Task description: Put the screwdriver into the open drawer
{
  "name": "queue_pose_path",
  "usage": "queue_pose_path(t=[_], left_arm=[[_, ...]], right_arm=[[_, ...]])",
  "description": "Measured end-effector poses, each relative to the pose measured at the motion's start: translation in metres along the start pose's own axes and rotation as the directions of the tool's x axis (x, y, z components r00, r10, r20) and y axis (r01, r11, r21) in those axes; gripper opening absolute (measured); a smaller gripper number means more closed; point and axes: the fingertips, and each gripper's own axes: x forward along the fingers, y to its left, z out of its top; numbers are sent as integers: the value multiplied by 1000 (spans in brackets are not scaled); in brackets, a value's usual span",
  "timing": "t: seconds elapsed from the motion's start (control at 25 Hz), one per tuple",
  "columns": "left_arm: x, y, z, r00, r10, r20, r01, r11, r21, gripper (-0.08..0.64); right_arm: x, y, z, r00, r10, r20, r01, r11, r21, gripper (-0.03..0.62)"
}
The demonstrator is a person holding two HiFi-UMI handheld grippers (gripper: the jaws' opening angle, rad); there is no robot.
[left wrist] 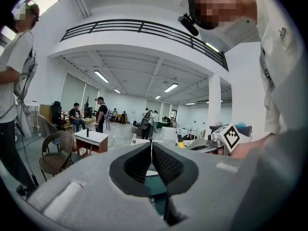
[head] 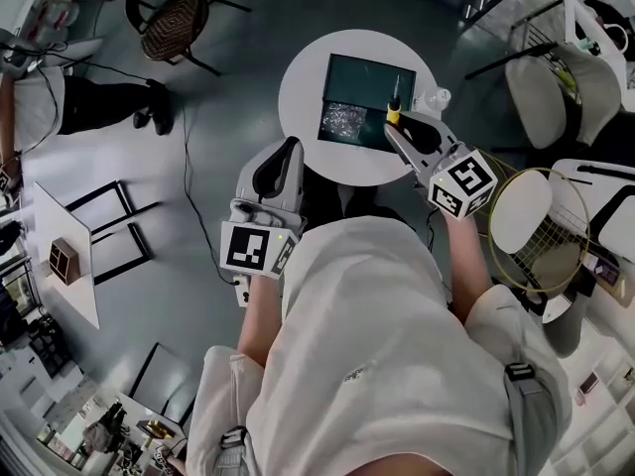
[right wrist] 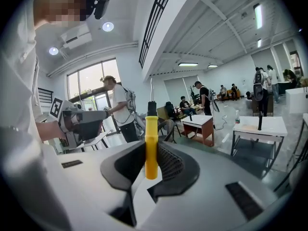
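Observation:
A screwdriver [head: 394, 105] with a yellow handle [right wrist: 151, 147] and a black collar stands upright between the jaws of my right gripper [head: 394, 127], which is shut on it. It hangs over the right edge of the open drawer [head: 369, 75], a dark teal box on the round white table [head: 303, 82]. A crumpled clear bag [head: 345, 122] lies in the drawer's near part. My left gripper [head: 292, 147] is off the table's near left edge, raised and pointing level; its jaws [left wrist: 150, 147] are shut with nothing between them.
A clear bottle [head: 438, 97] stands on the table right of the drawer. A wicker chair [head: 175, 13] is at the back left and a person [head: 99, 102] stands at the left. White chairs [head: 561, 77] and a racket [head: 541, 231] lie to the right.

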Motion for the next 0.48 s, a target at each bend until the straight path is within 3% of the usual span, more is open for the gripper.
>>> queue_pose_path(t=[0.48], left_arm=[[-5,20,-5,999,37,-14,-37,999,-10,17]], right_arm=[[44,-13,-76,982,29,-186,-35,999,-28,78]])
